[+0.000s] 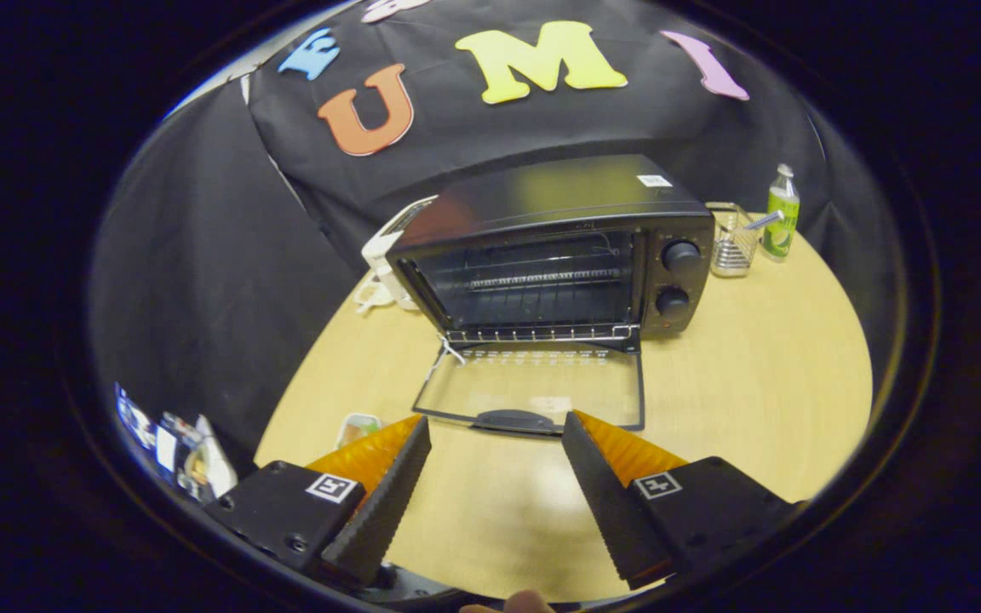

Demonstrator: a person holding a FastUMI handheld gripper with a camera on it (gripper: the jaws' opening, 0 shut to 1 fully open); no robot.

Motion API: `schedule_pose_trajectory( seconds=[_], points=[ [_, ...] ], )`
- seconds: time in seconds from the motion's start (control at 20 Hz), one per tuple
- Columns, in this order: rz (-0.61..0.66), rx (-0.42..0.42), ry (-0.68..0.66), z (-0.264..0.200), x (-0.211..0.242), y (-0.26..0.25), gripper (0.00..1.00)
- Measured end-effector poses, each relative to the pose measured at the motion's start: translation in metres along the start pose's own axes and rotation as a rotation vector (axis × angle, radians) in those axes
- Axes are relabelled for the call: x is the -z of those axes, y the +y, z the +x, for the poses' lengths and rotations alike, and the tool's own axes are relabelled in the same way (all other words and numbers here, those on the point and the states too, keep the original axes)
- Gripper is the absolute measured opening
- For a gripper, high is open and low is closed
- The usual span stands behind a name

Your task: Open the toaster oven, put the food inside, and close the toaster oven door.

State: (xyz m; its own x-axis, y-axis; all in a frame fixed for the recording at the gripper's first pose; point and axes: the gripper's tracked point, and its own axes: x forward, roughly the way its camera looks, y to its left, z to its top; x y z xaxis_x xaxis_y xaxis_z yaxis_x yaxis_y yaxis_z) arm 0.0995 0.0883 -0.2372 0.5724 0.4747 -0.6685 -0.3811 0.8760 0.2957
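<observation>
Tool [495,443] status: we observe both fingers spread wide, with nothing held between them; only bare bench [780,383] surface shows in the gap. The fingertips sit just short of the front edge of the lowered door [533,393], one on each side of the door handle [514,420], and we cannot tell whether either tip touches the door.

We find the toaster oven [554,247] standing on the bench directly beyond the fingers, its front facing us. The glass door is swung fully down and lies roughly flat over the bench. Inside the open cavity we see a wire rack [537,294] spanning the width, with no item visible on it. Two round knobs [680,255] sit one above the other on the panel at the right of the opening.

We note a small pale food item [359,426] lying on the bench just beside the left finger, partly hidden by it, well apart from the oven cavity.

Behind the oven on its left, a white appliance [381,255] is partly covered by the oven body. To the right of the oven stands a wire holder [733,243], and just beside that an upright bottle with a green label [782,213]. A fingertip of the person [518,603] shows behind the tool.
</observation>
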Motion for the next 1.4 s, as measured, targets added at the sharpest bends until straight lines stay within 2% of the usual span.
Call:
schedule_pose_trajectory(
  seconds=[0.25, 0.35, 0.65, 0.9, 1.1, 1.2, 1.4],
  points=[
    [0.124, -0.233, 0.269, -0.016, 0.022, 0.054, 1.00],
    [0.132, -0.281, 0.354, -0.013, 0.038, 0.071, 1.00],
    [0.204, -0.345, 0.540, 0.038, 0.085, 0.107, 0.98],
    [0.225, -0.335, 0.601, 0.076, 0.106, 0.117, 0.93],
    [0.217, -0.339, 0.638, 0.088, 0.115, 0.122, 0.82],
    [0.210, -0.337, 0.647, 0.095, 0.119, 0.120, 0.71],
    [0.225, -0.342, 0.675, 0.092, 0.122, 0.122, 0.41]
  ],
)
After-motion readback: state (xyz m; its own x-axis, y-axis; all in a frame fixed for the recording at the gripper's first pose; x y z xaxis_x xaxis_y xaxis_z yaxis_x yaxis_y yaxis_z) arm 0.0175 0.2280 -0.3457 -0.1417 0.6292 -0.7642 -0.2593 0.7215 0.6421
